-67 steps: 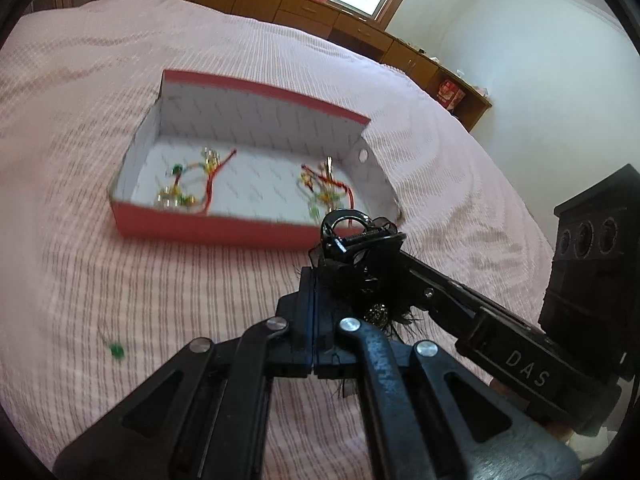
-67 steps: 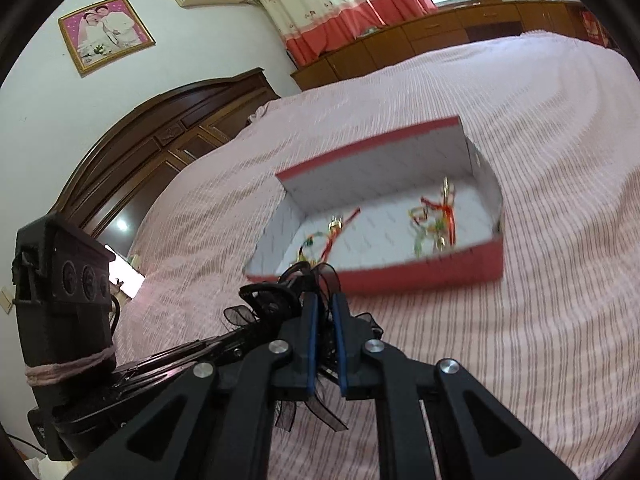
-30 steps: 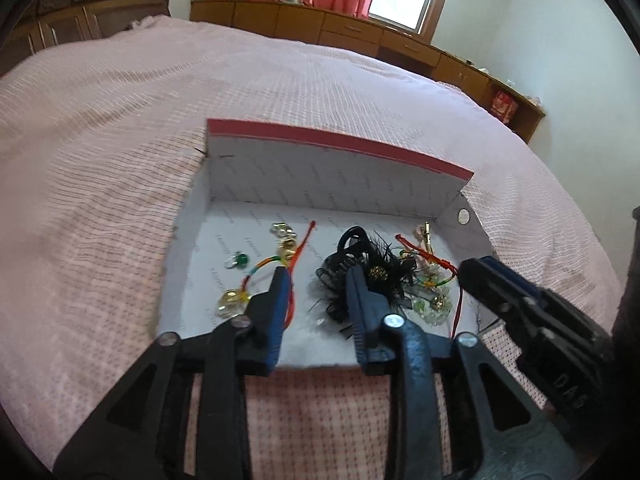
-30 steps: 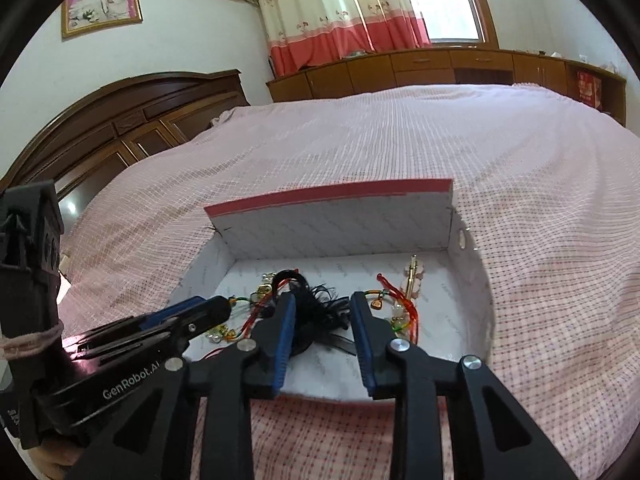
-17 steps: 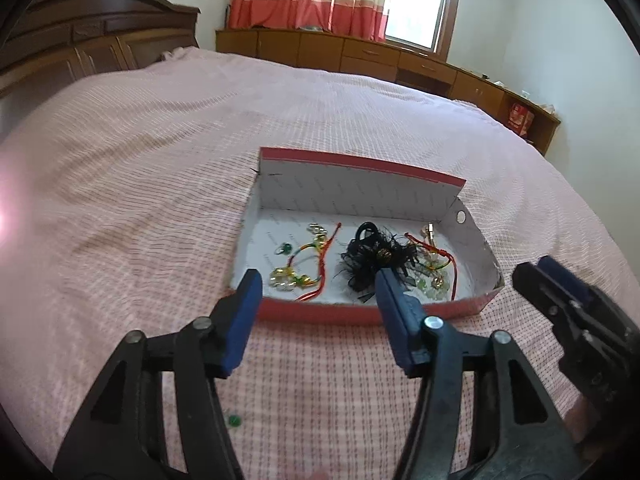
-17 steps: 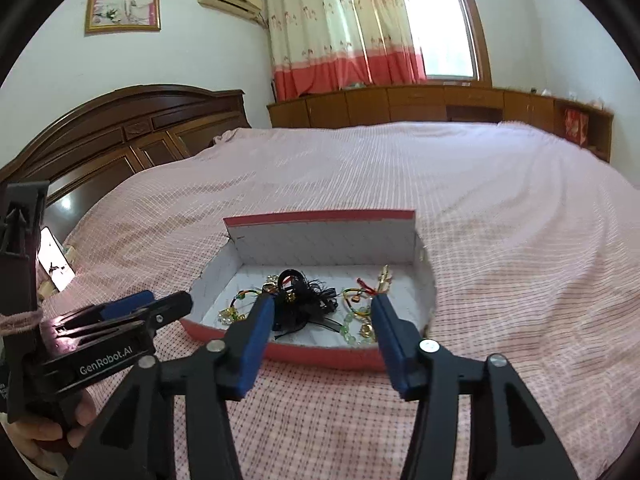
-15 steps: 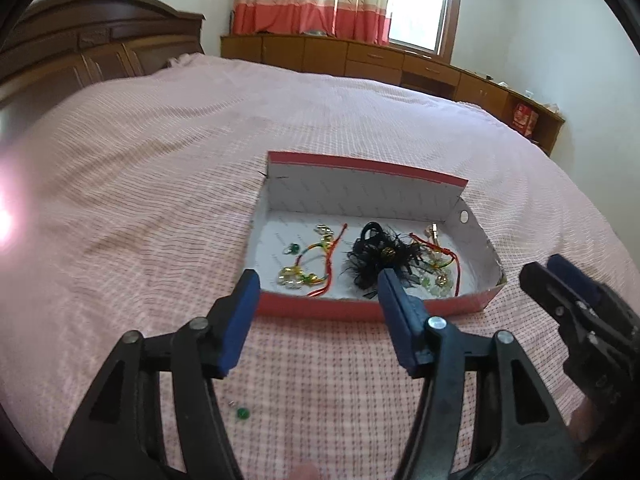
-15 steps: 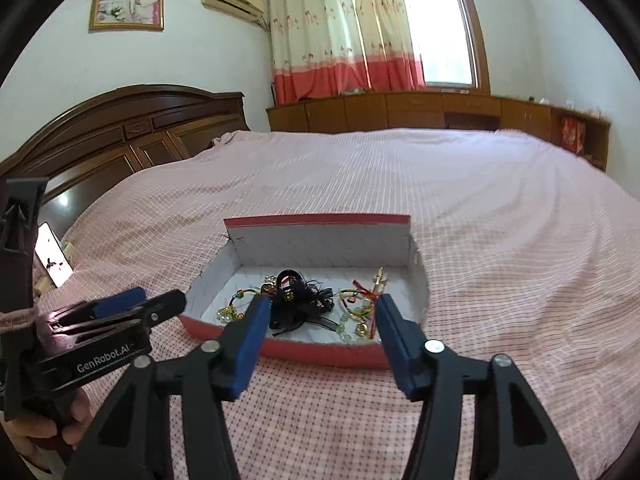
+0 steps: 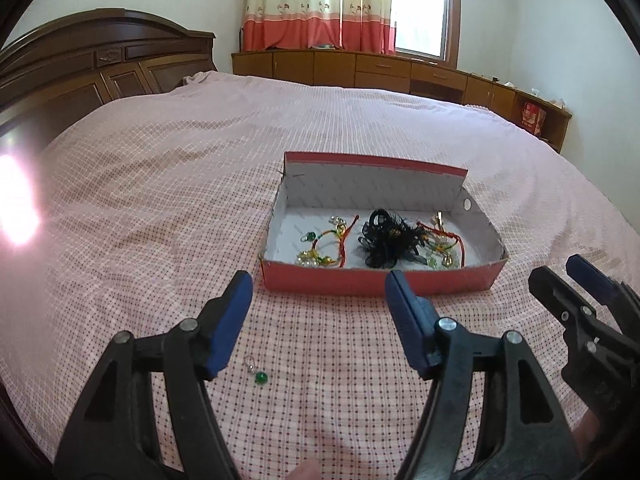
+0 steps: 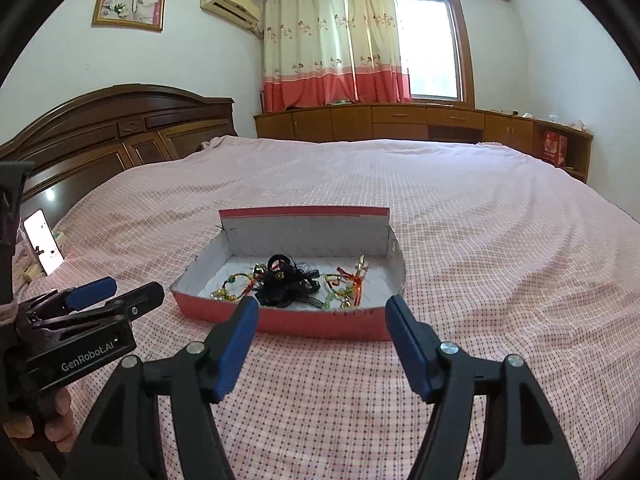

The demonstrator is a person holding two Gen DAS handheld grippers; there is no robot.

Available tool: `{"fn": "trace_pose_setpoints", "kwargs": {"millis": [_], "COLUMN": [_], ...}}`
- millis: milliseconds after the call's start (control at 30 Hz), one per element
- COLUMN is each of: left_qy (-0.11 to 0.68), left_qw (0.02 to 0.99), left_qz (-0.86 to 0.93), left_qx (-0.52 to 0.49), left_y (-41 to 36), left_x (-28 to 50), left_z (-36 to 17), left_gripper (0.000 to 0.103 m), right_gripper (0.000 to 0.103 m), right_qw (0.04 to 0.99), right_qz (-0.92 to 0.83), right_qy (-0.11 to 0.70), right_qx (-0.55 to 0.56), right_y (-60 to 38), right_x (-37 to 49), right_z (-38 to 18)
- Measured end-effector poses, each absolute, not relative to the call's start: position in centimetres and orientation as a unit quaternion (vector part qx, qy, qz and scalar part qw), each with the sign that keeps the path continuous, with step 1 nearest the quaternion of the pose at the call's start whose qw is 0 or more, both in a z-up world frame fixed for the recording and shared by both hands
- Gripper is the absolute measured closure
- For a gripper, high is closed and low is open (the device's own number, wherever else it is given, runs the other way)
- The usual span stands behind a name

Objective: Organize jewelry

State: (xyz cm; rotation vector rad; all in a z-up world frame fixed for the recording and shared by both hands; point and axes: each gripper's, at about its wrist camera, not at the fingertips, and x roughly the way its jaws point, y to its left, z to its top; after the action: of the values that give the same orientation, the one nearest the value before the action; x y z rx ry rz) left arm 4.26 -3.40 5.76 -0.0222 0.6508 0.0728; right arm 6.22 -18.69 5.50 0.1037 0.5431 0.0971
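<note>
A red cardboard box (image 9: 376, 282) with a white inside sits on the pink bed; it also shows in the right wrist view (image 10: 316, 326). In it lie a black feathered hair piece (image 9: 386, 242), a red-cord bracelet with beads (image 9: 326, 246) on the left and another bracelet (image 9: 442, 246) on the right. A small green bead earring (image 9: 258, 376) lies loose on the bedspread near my left gripper. My left gripper (image 9: 320, 320) is open and empty, short of the box. My right gripper (image 10: 318, 342) is open and empty too, also in front of the box.
The pink checked bedspread (image 9: 160, 200) covers the bed. A dark wooden headboard (image 10: 112, 128) stands at the left, wooden cabinets (image 10: 400, 120) under the curtained window at the back. A phone (image 10: 44, 246) lies at the bed's left edge.
Both grippers carried the black hair piece to the box, opened and let it go inside. Both have since drawn back from the box and are open wider.
</note>
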Motion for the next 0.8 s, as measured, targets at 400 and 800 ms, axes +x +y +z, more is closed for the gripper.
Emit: {"fn": "trace_pose_setpoints", "kwargs": {"millis": [400, 800], "left_qy": [0.324, 0.323], "left_qw": [0.945, 0.945], "left_qz": [0.037, 0.039], "left_qx": [-0.013, -0.012], "left_y": [-3.77, -3.82], "left_x": [3.94, 4.00], "left_z": [5.40, 5.33], "left_gripper": [0.042, 0.042], "right_gripper": [0.035, 0.035], "right_qw": [0.959, 0.959], "right_qz": [0.043, 0.042], "right_qy": [0.274, 0.274], "right_qx": [0.058, 0.058], "right_y": [-19.04, -18.98], "right_x": [5.88, 5.88], "right_z": [4.97, 4.98]}}
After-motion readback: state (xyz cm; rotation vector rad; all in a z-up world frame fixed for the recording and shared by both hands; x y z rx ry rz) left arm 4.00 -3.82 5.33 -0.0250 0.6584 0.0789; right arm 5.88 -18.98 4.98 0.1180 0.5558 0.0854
